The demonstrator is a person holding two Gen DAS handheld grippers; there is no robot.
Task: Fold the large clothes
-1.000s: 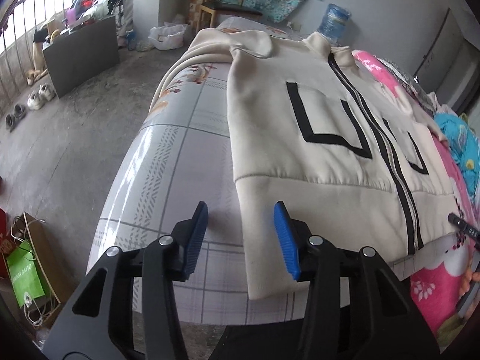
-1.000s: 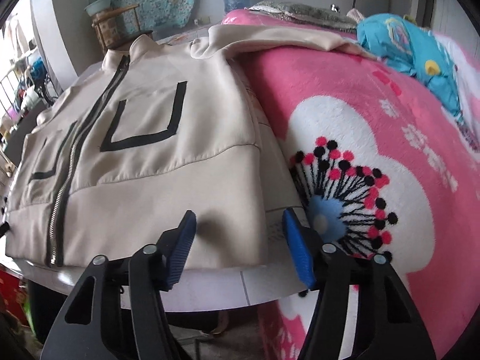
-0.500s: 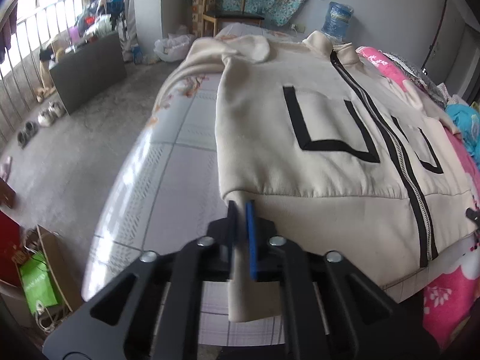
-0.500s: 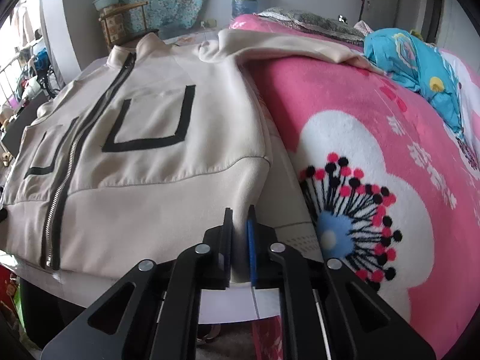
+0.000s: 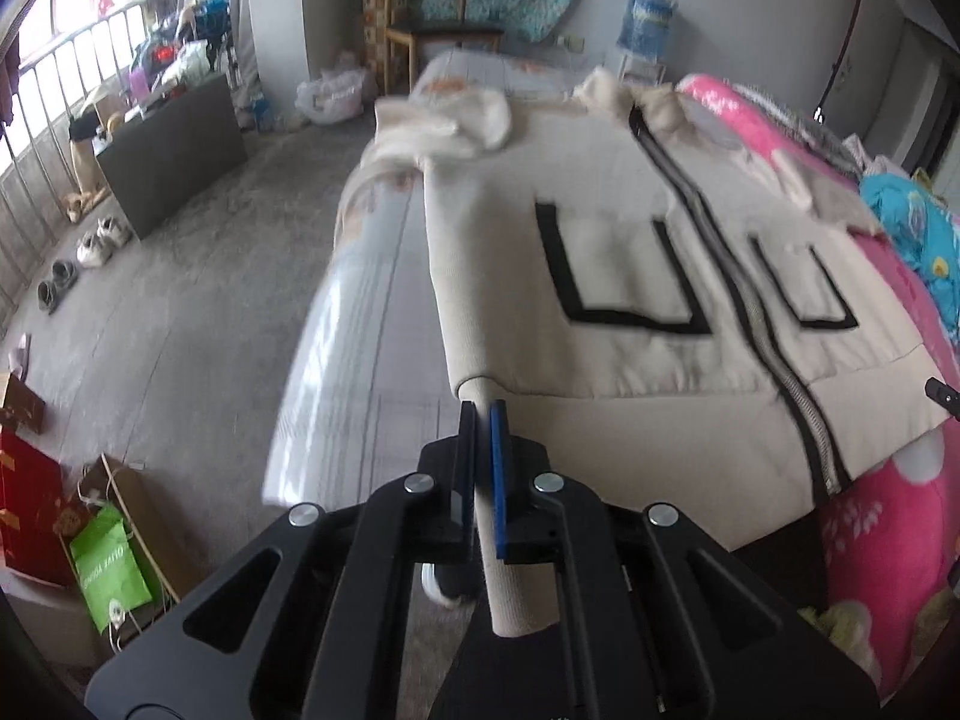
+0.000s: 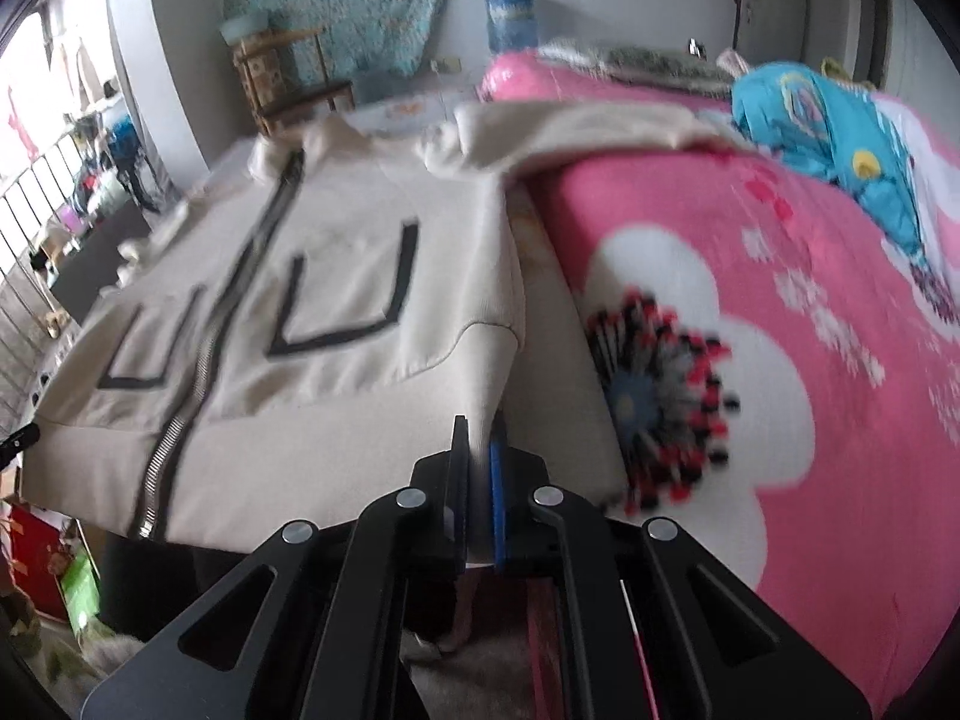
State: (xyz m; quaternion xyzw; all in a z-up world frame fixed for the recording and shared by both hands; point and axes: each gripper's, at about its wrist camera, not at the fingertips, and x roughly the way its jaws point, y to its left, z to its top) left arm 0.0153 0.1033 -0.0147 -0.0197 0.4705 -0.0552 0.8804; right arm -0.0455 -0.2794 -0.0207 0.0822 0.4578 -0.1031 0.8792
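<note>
A cream zip jacket (image 5: 606,276) with black pocket outlines lies front up on the bed, collar far from me. My left gripper (image 5: 482,414) is shut on the jacket's bottom left hem corner, which is lifted off the bed with cloth hanging through the jaws. My right gripper (image 6: 478,429) is shut on the bottom right hem corner of the same jacket (image 6: 336,324), also raised. The right gripper's tip (image 5: 942,391) shows at the edge of the left wrist view.
The bed carries a grey checked sheet (image 5: 354,324) on the left and a pink flowered blanket (image 6: 780,324) on the right, with a blue garment (image 6: 840,138) further back. Bags (image 5: 108,558) and shoes (image 5: 96,243) sit on the floor to the left. A wooden chair (image 5: 432,30) stands beyond the bed.
Both grippers went from open over the hem corners to shut on them. They have since lifted the corners and carried them up and forward, folding the jacket's side edges upward.
</note>
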